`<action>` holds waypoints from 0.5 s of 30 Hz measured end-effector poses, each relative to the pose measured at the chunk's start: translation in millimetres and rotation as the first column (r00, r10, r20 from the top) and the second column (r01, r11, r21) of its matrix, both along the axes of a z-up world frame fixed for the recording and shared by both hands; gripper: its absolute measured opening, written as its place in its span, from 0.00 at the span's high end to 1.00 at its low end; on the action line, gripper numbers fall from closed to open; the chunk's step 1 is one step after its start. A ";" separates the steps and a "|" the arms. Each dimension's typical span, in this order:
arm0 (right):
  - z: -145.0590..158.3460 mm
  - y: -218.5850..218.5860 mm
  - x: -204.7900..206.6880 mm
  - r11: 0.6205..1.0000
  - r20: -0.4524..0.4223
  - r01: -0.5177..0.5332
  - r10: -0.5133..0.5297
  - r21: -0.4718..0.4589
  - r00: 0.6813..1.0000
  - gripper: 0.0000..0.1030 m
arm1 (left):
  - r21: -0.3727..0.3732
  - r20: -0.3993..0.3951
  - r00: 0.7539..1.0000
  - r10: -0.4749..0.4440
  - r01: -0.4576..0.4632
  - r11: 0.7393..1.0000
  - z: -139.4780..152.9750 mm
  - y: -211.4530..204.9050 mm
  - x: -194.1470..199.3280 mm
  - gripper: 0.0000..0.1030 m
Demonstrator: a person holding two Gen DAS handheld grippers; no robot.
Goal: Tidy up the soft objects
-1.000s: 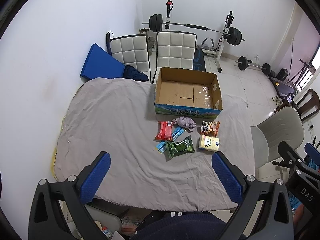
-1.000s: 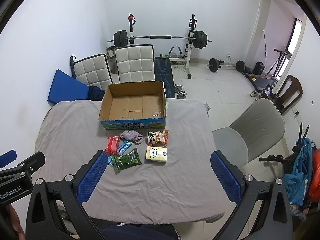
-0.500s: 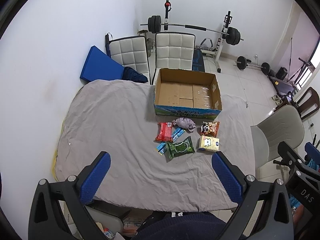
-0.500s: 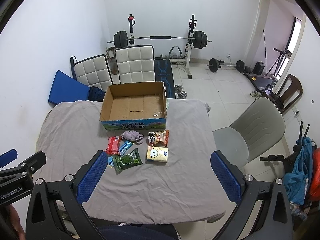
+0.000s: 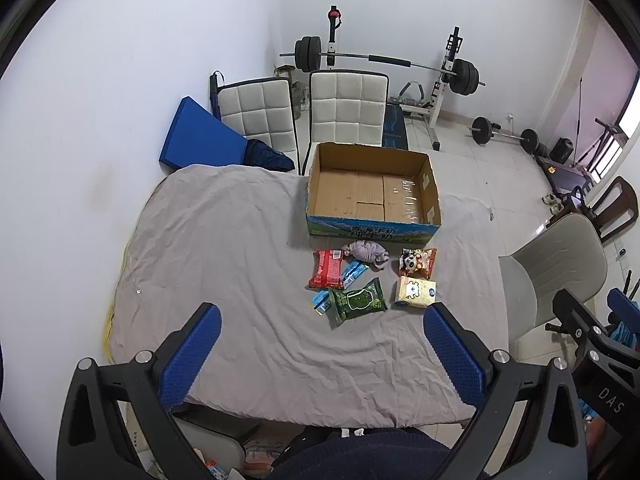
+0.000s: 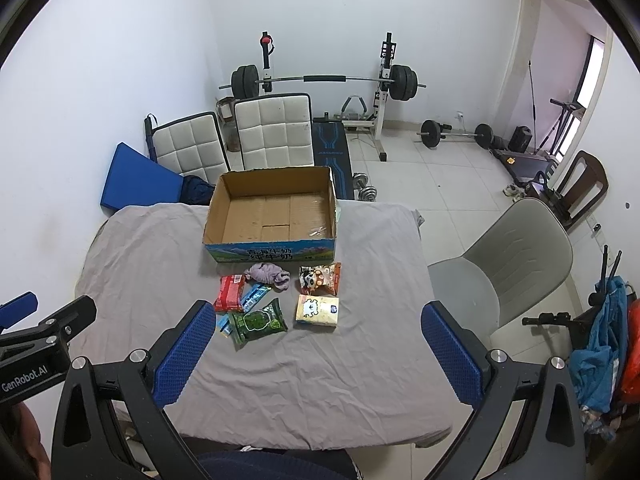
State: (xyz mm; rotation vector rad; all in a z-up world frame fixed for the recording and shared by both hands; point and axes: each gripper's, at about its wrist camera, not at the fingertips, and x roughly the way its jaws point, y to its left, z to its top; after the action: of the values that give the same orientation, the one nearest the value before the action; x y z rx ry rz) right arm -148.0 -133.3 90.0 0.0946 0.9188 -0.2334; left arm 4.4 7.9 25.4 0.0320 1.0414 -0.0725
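An open, empty cardboard box (image 5: pixel 374 188) (image 6: pixel 272 212) stands on the grey-covered table (image 5: pixel 224 240) (image 6: pixel 152 248). In front of it lie a red packet (image 5: pixel 327 269) (image 6: pixel 229 292), a blue wrapper (image 5: pixel 354 271), a green packet (image 5: pixel 357 301) (image 6: pixel 259 322), a purple cloth (image 5: pixel 368 252) (image 6: pixel 267 274), a panda snack bag (image 5: pixel 417 262) (image 6: pixel 320 278) and a yellow tissue pack (image 5: pixel 415 292) (image 6: pixel 317 310). My left gripper (image 5: pixel 320 354) and right gripper (image 6: pixel 314 354) are both open and empty, held high above the table's near edge.
Two white padded chairs (image 5: pixel 344 108) stand behind the table, with a blue mat (image 5: pixel 200 140) against the wall. A grey chair (image 6: pixel 516 264) is at the table's right. A barbell rack (image 6: pixel 320 80) and weights stand on the floor beyond.
Both views have shifted slightly; the grippers have drifted a little. Nothing on the table has moved.
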 end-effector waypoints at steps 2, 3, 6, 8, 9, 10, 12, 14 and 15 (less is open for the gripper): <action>0.1 0.2 0.0 1.000 0.001 0.000 0.000 -0.001 1.000 0.00 | 0.002 0.003 1.000 -0.004 0.004 1.000 -0.6 -0.8 -1.7 0.00; -0.4 0.1 -0.4 1.000 0.001 0.000 0.000 0.000 1.000 0.00 | 0.003 0.004 1.000 -0.005 0.005 1.000 0.3 -1.7 -1.7 0.00; -1.4 1.2 0.0 1.000 0.000 -0.003 0.003 0.000 1.000 0.00 | 0.003 0.004 1.000 -0.002 0.002 1.000 0.1 -2.7 -2.2 0.00; -1.7 0.9 -0.4 1.000 0.002 -0.002 0.002 0.002 1.000 0.00 | 0.001 0.005 1.000 -0.003 0.003 1.000 -0.9 -2.0 -2.7 0.00; -1.7 1.6 0.3 1.000 0.002 0.000 0.000 0.002 1.000 0.00 | 0.002 0.007 1.000 -0.004 0.004 1.000 0.0 -3.3 -2.8 0.00; -1.3 1.6 -0.2 1.000 0.003 0.002 -0.002 0.002 1.000 0.00 | 0.002 0.007 1.000 -0.005 0.005 1.000 -0.5 -2.6 -3.2 0.00; -1.0 2.1 -0.8 1.000 0.005 0.004 -0.004 0.002 1.000 0.00 | 0.003 0.012 1.000 -0.010 0.010 1.000 0.3 -4.3 -5.6 0.00; -0.6 2.3 -1.1 1.000 0.005 0.003 -0.003 0.003 1.000 0.00 | 0.004 0.014 1.000 -0.014 0.013 1.000 0.4 -5.5 -5.8 0.00; -0.5 2.2 -1.2 1.000 0.005 0.003 -0.003 0.005 1.000 0.00 | 0.006 0.014 1.000 -0.015 0.015 1.000 -0.2 -5.5 -5.3 0.00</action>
State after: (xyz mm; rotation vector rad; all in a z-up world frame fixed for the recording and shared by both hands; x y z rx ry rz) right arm -149.3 -131.1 89.5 0.1008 0.9142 -0.2335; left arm -0.9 2.3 25.3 0.0458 1.0277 -0.0826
